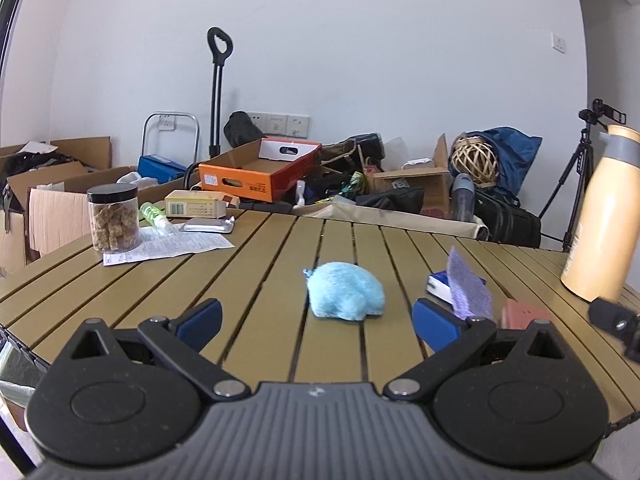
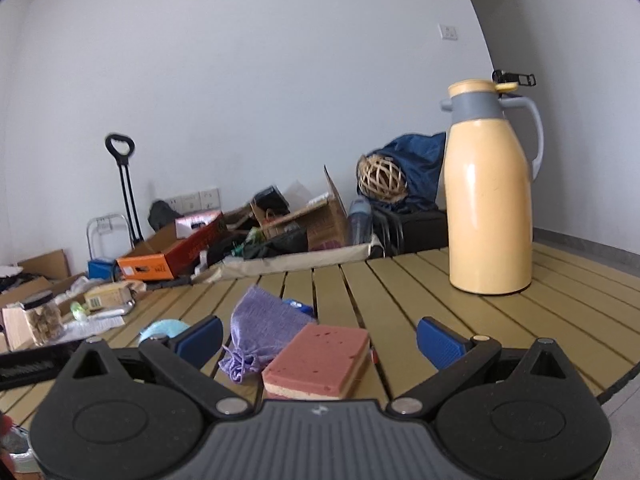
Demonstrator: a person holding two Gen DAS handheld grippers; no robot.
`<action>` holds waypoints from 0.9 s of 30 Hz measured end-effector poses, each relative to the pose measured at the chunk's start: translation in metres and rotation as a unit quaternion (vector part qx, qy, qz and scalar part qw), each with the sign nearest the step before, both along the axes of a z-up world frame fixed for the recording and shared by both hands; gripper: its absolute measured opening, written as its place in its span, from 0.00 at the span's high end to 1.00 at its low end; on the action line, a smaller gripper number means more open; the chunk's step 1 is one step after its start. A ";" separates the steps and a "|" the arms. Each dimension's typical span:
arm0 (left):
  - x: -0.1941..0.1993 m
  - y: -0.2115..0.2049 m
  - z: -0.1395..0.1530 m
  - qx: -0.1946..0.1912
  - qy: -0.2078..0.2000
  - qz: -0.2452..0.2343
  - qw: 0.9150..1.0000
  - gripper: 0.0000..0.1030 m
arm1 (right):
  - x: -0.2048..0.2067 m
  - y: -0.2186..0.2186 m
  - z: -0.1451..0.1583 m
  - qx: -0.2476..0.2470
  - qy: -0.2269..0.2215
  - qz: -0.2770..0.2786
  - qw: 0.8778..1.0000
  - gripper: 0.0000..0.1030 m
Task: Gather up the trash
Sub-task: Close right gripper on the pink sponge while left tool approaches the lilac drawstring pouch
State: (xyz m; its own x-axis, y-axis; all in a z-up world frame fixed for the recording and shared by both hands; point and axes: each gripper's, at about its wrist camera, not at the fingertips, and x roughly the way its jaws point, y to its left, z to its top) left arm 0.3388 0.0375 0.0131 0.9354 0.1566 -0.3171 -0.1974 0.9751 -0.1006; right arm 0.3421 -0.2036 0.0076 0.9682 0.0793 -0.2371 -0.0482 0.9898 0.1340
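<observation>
Setting: spare room in home, used as storage and recording space. Plain white wall point(image 1: 360, 40) with socket row point(image 1: 278, 125). Floor along wall piled with open cardboard boxes point(image 1: 60, 184), orange carton point(image 1: 260, 176), folding hand trolley point(image 1: 218, 80), bags, woven rattan ball point(image 1: 474, 160). Slatted folding table point(image 1: 260, 280) carries household items: thermos jug point(image 2: 488, 188), snack jar point(image 1: 114, 218), sponge point(image 2: 320, 360). Camera tripod point(image 1: 580, 176) in corner.

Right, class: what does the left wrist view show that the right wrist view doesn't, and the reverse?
Only the left wrist view: the tripod and the open left gripper.
Only the right wrist view: the flask's handle and the open right gripper.
Both: the blue fluffy item, purple pouch, pink sponge, jar and slatted table.
</observation>
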 end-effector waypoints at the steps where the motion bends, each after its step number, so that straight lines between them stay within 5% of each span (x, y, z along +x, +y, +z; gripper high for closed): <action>1: 0.001 0.004 0.001 -0.001 0.001 0.002 1.000 0.00 | 0.006 0.004 -0.002 -0.002 0.008 -0.005 1.000 0.00; 11: 0.022 0.030 0.001 -0.014 0.017 0.010 1.000 0.00 | 0.065 0.020 -0.031 0.013 0.087 -0.061 0.994 0.00; 27: 0.032 0.020 -0.010 -0.010 0.037 -0.001 0.999 0.00 | 0.097 0.028 -0.052 -0.007 0.132 -0.096 0.986 0.00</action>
State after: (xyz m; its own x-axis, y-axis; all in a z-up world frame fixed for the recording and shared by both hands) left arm 0.3705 0.0576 0.0032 0.9097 0.1478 -0.3880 -0.2028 0.9736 -0.1045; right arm 0.4387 -0.1760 -0.0444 0.8690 -0.1053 -0.4834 0.1759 0.9790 0.1028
